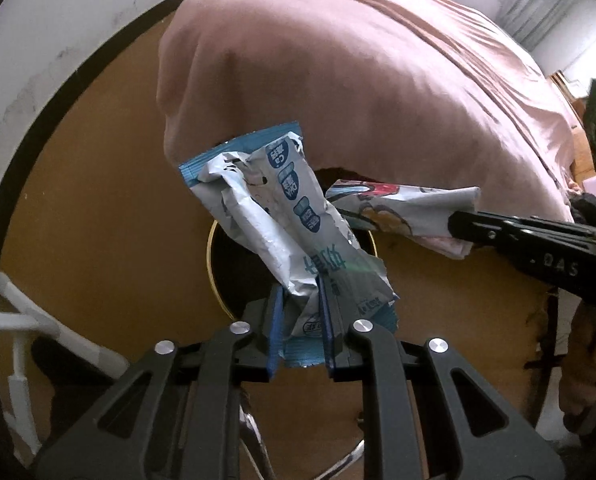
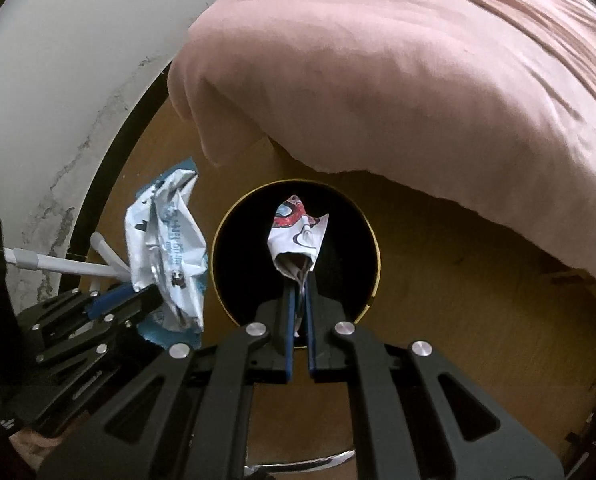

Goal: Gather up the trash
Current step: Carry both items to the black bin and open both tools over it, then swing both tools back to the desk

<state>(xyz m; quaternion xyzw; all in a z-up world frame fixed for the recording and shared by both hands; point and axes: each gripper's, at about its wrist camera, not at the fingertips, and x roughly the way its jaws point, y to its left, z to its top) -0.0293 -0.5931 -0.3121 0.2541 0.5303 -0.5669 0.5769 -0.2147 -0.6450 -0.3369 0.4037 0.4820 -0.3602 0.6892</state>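
Observation:
My left gripper [image 1: 301, 294] is shut on a crumpled blue and white wrapper [image 1: 274, 208] and holds it above a round black bin with a gold rim [image 1: 214, 280]. My right gripper [image 2: 301, 280] is shut on a white wrapper with red cartoon print [image 2: 298, 232] and holds it right over the bin's dark opening [image 2: 338, 240]. In the left wrist view the right gripper [image 1: 456, 222] comes in from the right with its wrapper [image 1: 402, 208]. In the right wrist view the left gripper [image 2: 146, 296] and its wrapper [image 2: 170, 248] are left of the bin.
A pink blanket [image 1: 358, 60] hangs over the bed edge just beyond the bin. The floor [image 1: 98, 200] is brown wood. A white wall [image 2: 38, 100] with a dark skirting stands at the left, with white tubes [image 2: 70, 266] of a frame near it.

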